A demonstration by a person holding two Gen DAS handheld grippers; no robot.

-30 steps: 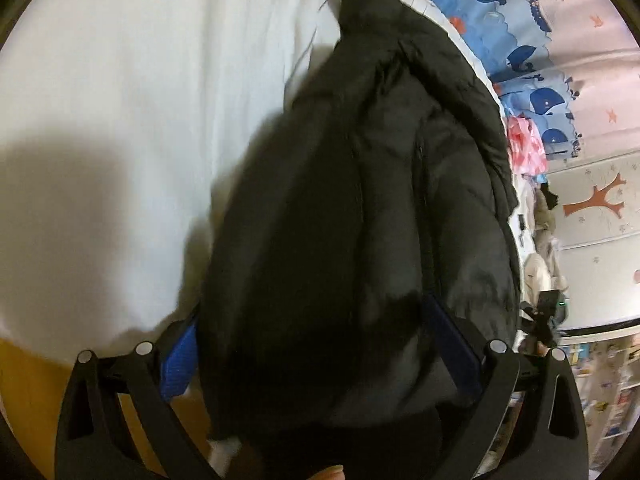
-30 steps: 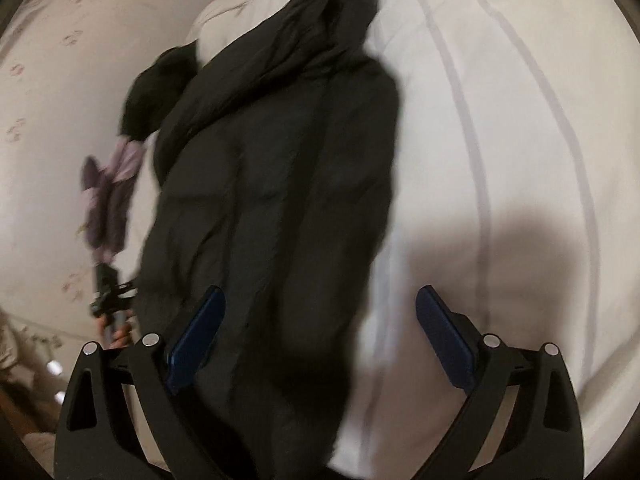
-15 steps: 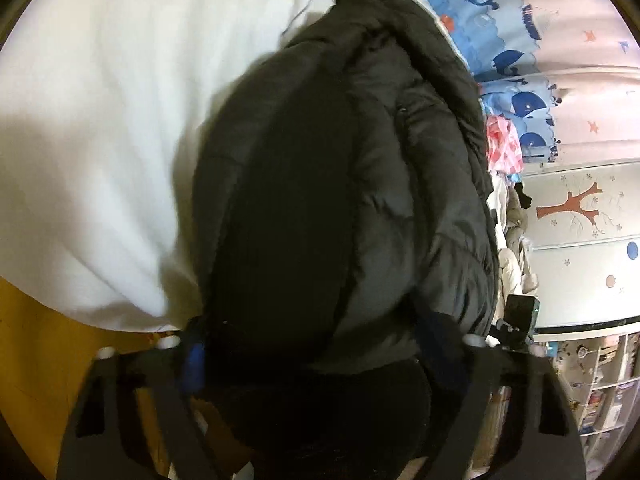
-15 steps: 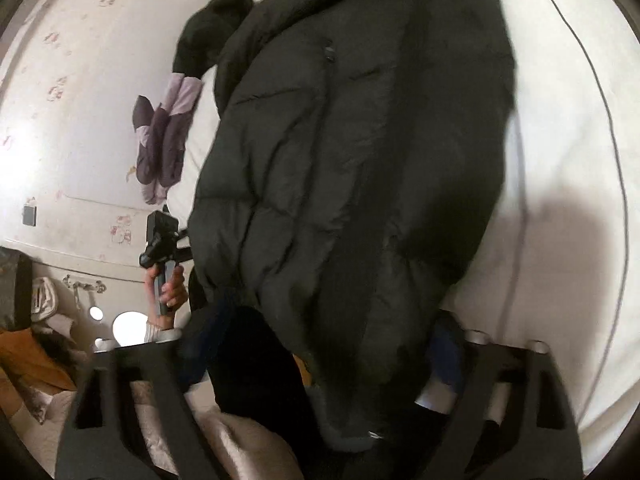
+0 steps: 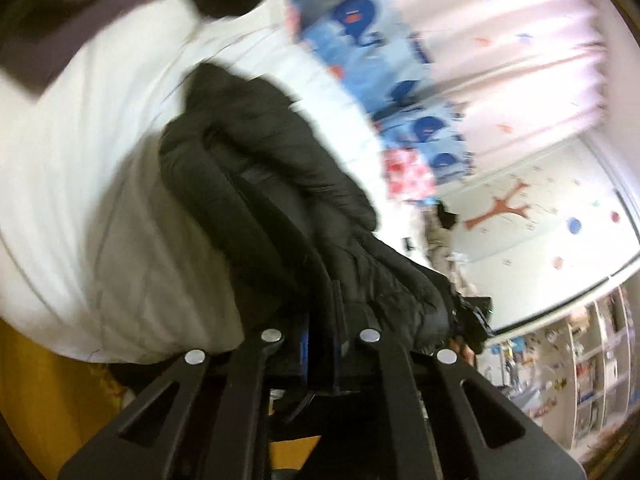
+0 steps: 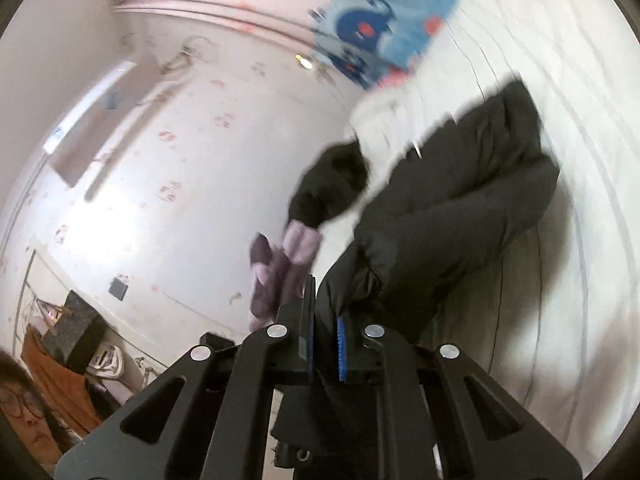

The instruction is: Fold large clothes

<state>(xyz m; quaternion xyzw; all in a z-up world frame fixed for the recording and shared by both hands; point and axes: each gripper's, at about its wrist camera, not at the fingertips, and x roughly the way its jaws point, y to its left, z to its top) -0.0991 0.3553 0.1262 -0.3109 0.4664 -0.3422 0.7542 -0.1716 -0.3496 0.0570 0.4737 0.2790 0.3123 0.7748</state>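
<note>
A black puffer jacket [image 5: 280, 200] lies along the white bed [image 5: 80, 180], its near hem lifted. My left gripper [image 5: 320, 344] is shut on the jacket's near edge, blue pads almost hidden by fabric. In the right wrist view the same jacket [image 6: 460, 216] runs from the jaws out over the bed [image 6: 580, 160]. My right gripper [image 6: 324, 344] is shut on another part of the near edge, fabric pinched between its blue pads [image 6: 341, 348]. Both views are motion-blurred.
A purple and black garment [image 6: 280, 272] hangs off the bed's far side. A blue whale-print pillow [image 5: 360, 24] lies at the head. A pink curtain [image 5: 520, 40], a wall [image 6: 160, 160] and shelves [image 5: 580, 360] surround the bed. A person's face [image 6: 20, 408] shows at the lower left.
Both grippers went from open over the jacket to shut on its near edge. Both have swung up, lifting the hem, so the views now show walls and curtain.
</note>
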